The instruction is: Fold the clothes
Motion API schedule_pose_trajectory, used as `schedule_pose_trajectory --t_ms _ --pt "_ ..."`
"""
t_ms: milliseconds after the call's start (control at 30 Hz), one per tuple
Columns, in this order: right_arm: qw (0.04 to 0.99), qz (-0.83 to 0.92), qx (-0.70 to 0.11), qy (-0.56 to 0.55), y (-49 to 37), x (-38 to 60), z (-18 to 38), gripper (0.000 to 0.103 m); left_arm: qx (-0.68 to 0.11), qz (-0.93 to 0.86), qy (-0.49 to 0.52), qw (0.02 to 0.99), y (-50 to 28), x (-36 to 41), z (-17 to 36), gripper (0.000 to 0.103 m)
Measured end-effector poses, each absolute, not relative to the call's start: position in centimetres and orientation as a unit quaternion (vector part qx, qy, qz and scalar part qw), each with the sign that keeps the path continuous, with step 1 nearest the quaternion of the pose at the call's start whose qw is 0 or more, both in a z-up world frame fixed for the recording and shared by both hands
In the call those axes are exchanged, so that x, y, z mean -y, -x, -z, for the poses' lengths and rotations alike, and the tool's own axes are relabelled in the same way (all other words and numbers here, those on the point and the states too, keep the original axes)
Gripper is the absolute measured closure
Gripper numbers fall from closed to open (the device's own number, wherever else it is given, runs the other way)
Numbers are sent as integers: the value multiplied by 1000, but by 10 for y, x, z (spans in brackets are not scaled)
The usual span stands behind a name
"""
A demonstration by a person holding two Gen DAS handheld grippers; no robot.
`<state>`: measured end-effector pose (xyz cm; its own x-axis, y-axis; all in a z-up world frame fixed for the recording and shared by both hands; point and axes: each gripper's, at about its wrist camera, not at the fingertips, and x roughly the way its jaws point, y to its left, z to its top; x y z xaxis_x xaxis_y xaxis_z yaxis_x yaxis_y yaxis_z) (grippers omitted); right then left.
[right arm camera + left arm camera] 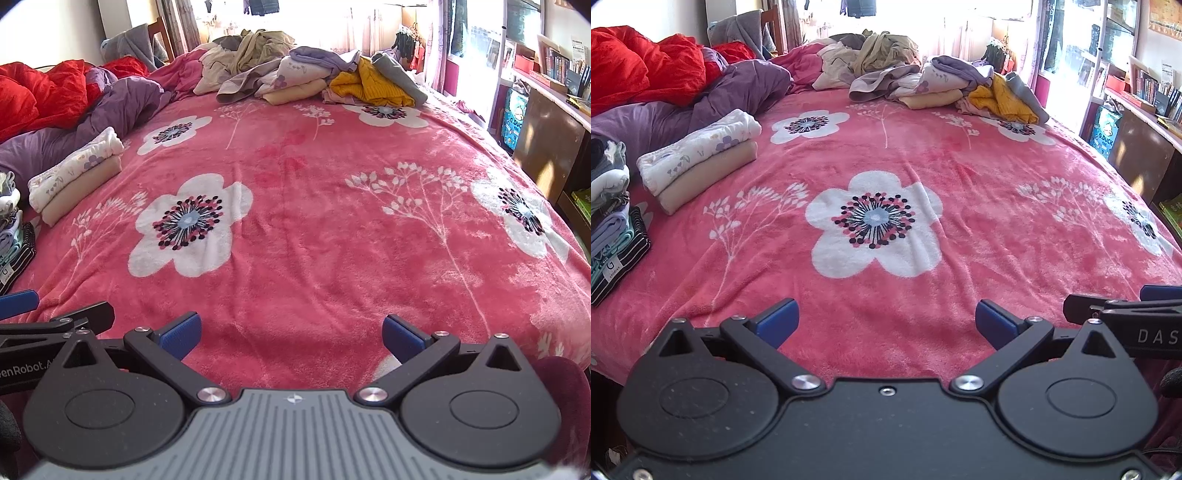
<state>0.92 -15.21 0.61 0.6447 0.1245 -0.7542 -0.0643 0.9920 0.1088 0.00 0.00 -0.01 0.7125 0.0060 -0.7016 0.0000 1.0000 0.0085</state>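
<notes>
Bed cover (960, 206): pink fleece with white flowers, spread flat; its middle lies bare as the folding ground, between the heap at the far end and the stacks at the left

Unfolded heap (923, 79): the task's clothes, lying loose at the far end of the bed below the bright window, well apart from both grippers; judged soft, light and limp, so any piece will sag and drag its neighbours when lifted (several overlap)

Heap axis: the pile runs across the bed, left to right; no single garment shows a clear long axis or a collar end, too crumpled to tell

Yellow knit (1001, 98): at the heap's right side, thick and stretchy by its look; judged best pinched at a free edge or shoulder seam, not at mid-bulk

Folded pair (701, 155): floral piece on a beige one, at the left, long axis slanting from near-left to far-right, fold edges neat

Striped stack (617, 254): folded, at the near left edge, partly cut off

Left gripper (886, 321): jaws spread fully wide, nothing between them, above bare cover

Right gripper (291, 332): likewise fully spread and empty, just beside the left one
</notes>
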Motion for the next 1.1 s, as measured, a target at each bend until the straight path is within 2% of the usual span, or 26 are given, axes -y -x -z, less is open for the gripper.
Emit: schedule_pose_trajectory --t_ms 1100 --pt "905 -48 -421 -31 -10 151 -3 0 -384 -3 -3 923 -2 1 1 0"
